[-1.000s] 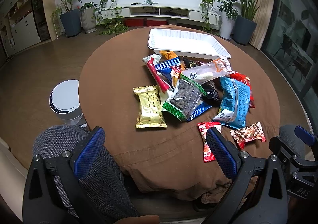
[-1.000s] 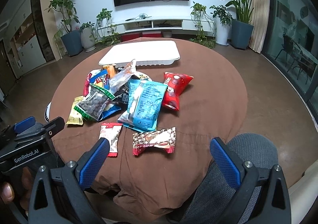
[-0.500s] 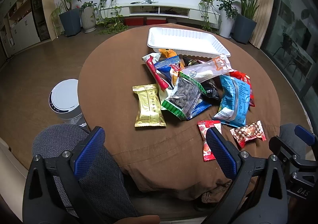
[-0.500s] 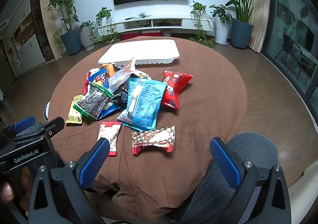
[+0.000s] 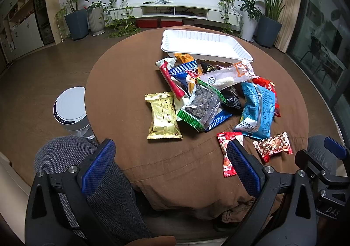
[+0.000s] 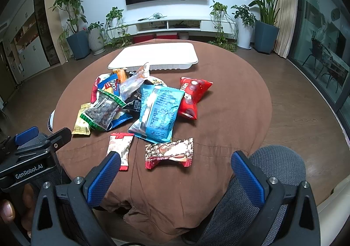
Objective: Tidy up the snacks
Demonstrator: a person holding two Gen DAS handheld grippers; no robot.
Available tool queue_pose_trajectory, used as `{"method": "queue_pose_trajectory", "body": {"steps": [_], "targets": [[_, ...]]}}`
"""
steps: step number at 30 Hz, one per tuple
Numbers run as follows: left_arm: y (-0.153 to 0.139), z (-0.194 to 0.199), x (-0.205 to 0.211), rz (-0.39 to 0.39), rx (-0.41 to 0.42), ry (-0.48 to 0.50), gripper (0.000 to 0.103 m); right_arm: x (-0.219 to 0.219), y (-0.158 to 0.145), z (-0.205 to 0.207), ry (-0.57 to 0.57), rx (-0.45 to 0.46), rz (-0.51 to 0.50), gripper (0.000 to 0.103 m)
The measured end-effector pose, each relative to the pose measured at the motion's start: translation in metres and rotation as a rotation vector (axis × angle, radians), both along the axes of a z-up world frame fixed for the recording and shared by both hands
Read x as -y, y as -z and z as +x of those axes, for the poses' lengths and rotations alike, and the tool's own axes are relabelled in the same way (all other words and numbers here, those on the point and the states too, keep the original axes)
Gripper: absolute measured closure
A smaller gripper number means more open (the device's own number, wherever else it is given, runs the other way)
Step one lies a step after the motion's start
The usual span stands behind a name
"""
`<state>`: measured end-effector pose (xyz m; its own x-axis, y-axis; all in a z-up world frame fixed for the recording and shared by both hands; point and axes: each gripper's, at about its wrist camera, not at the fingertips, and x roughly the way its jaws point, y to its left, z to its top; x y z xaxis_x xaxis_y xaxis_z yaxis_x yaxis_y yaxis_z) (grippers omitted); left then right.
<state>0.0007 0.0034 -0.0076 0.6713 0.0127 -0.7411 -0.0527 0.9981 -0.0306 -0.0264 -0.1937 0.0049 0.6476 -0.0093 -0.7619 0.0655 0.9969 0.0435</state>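
Observation:
A heap of snack packets lies mid-table on a brown cloth: a gold bar (image 5: 163, 116), a green-edged clear bag of dark nuts (image 5: 200, 105), a light blue packet (image 5: 258, 109) (image 6: 159, 110), a red bag (image 6: 192, 97). Nearer me lie a small red-and-white packet (image 5: 227, 154) (image 6: 120, 147) and a brown candy (image 5: 273, 146) (image 6: 169, 153). An empty white tray (image 5: 207, 46) (image 6: 153, 56) sits behind the heap. My left gripper (image 5: 172, 165) and right gripper (image 6: 175, 171) hover open at the near table edge, holding nothing.
The round table (image 5: 120, 75) has bare cloth on its left and right sides. A white cylindrical appliance (image 5: 70, 109) stands on the floor at the left. Grey-clad knees (image 6: 275, 169) sit under the grippers. Potted plants and a TV cabinet line the far wall.
Both views have shifted very slightly; the snacks sit a touch higher in frame. Nothing was taken hold of or moved on the table.

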Motion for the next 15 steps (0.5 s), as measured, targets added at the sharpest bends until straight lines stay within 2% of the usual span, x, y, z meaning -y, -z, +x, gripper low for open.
{"method": "queue_pose_trajectory", "body": {"steps": [15], "targets": [[0.0006,0.0001,0.0009,-0.001,-0.002,0.001,0.000,0.0002,0.0012,-0.0004,-0.001,-0.002,0.001,0.000]]}}
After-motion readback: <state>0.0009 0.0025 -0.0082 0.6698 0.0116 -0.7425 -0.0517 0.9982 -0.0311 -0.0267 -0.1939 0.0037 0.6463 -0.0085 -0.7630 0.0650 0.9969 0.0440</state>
